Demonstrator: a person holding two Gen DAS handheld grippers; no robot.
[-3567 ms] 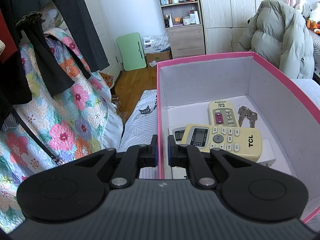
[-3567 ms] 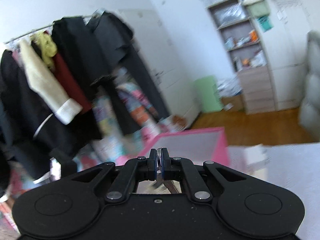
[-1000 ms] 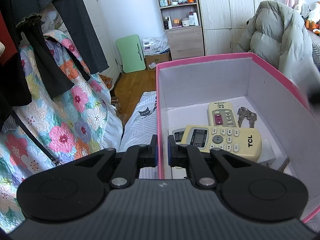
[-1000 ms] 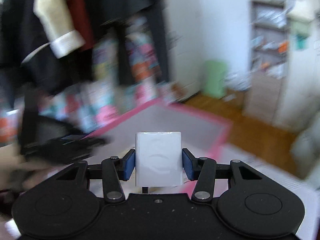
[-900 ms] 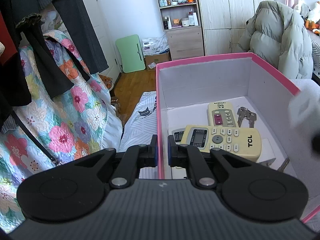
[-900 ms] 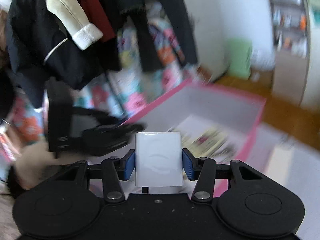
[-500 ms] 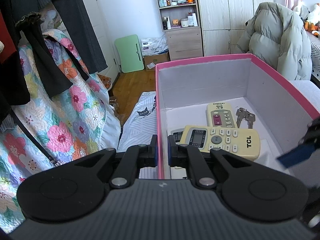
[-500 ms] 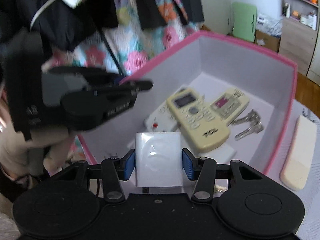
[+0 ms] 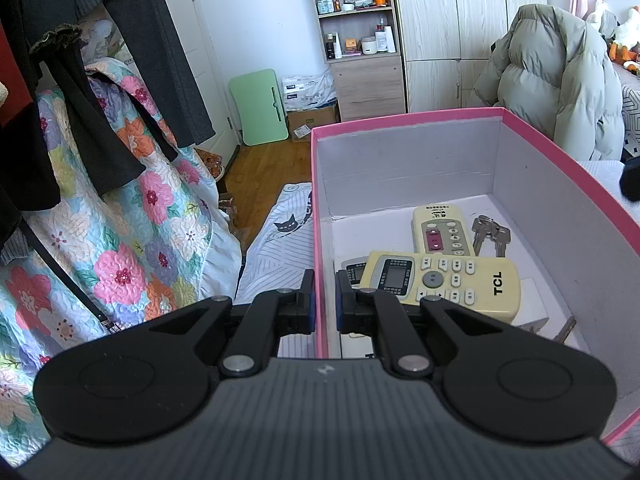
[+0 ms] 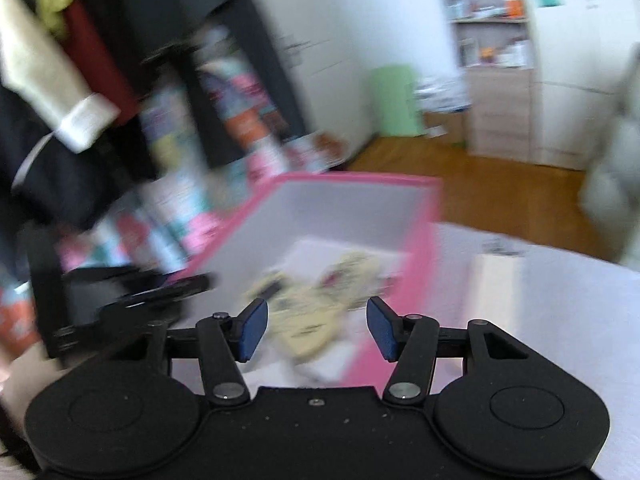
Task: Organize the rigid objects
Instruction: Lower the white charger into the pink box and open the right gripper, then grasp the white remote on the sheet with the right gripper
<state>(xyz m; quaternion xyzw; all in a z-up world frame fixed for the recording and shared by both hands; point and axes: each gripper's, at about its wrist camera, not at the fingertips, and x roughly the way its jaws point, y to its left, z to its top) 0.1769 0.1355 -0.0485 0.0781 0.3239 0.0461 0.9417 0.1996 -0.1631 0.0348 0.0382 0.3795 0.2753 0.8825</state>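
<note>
A pink box (image 9: pixel 560 168) with grey inner walls stands on the bed. Inside lie a cream TCL remote (image 9: pixel 460 284), a smaller cream remote (image 9: pixel 440 232), a third remote partly hidden under them, and keys (image 9: pixel 490 234). My left gripper (image 9: pixel 325 304) is shut on the box's near left wall, one pad on each side. In the blurred right wrist view my right gripper (image 10: pixel 316 328) hovers at the near right corner of the box (image 10: pixel 360 178). Its jaws are opening and nothing is between them.
A cream, remote-like bar (image 10: pixel 496 288) lies on the bed just right of the box. Dark clothes (image 9: pixel 100 60) and a floral quilt (image 9: pixel 120 240) hang at the left. A puffer jacket (image 9: pixel 560 80), a shelf unit (image 9: pixel 360 40) and a green board (image 9: pixel 260 108) stand behind.
The right gripper carried a white block over the box, let it go and pulled back; its jaws now stand apart and empty. The left gripper has not moved.
</note>
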